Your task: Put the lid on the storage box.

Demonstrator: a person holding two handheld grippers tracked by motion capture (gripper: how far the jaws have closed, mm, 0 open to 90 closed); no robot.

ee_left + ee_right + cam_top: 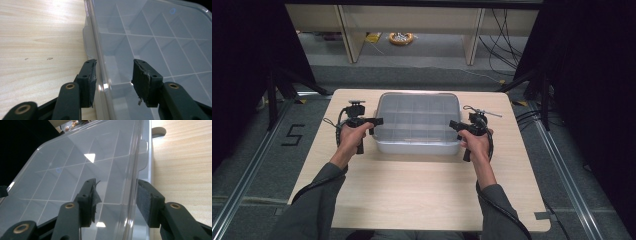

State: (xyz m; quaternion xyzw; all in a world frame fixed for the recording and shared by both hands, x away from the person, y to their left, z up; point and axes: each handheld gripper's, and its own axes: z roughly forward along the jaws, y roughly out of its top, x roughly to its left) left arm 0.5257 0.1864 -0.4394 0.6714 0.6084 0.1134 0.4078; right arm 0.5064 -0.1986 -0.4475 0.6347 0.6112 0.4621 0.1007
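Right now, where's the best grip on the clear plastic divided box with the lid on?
Probably the clear plastic divided box by its short ends, one gripper from each side: the overhanging lid rim gives an edge there, and the left gripper and right gripper already straddle it.

Box (155, 37) cut off at left gripper view's bottom and right edges; contact between pads (90, 75) and lid edge impossible to tell.
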